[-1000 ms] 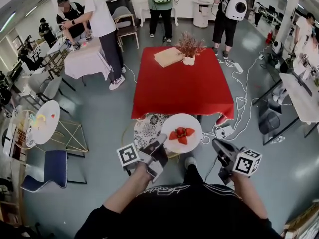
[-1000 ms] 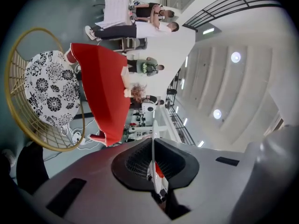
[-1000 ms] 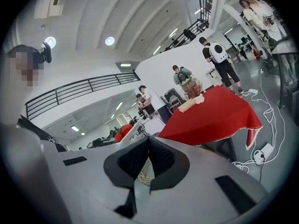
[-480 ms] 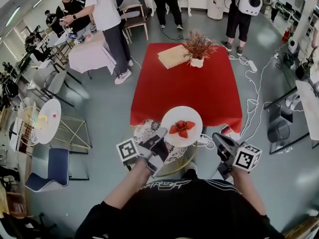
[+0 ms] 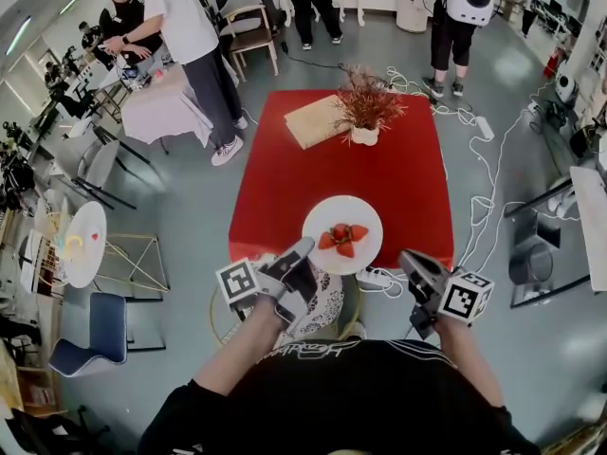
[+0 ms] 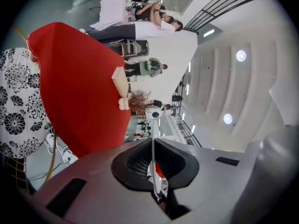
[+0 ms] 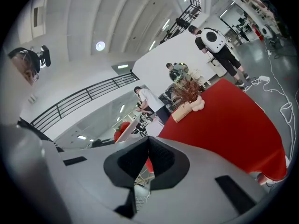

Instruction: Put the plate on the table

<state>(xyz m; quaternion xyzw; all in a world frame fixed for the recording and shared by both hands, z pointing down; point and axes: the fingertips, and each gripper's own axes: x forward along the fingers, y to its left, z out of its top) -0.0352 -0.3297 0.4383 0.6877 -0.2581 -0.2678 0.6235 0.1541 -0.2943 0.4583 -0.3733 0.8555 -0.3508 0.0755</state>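
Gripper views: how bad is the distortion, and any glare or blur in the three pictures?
Left gripper view: heavy fisheye, dark corners, red table bowed, ceiling lamps flare. Right gripper view: same fisheye, railing curved. Head view: wide-angle bend, sheen on grey floor, plate fairly sharp.

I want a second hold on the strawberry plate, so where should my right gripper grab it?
Probably the plate's right rim, coming in level from the right, opposite the left gripper. The plate is flat and thin-edged, and the strawberries sit in the middle, leaving that rim bare.
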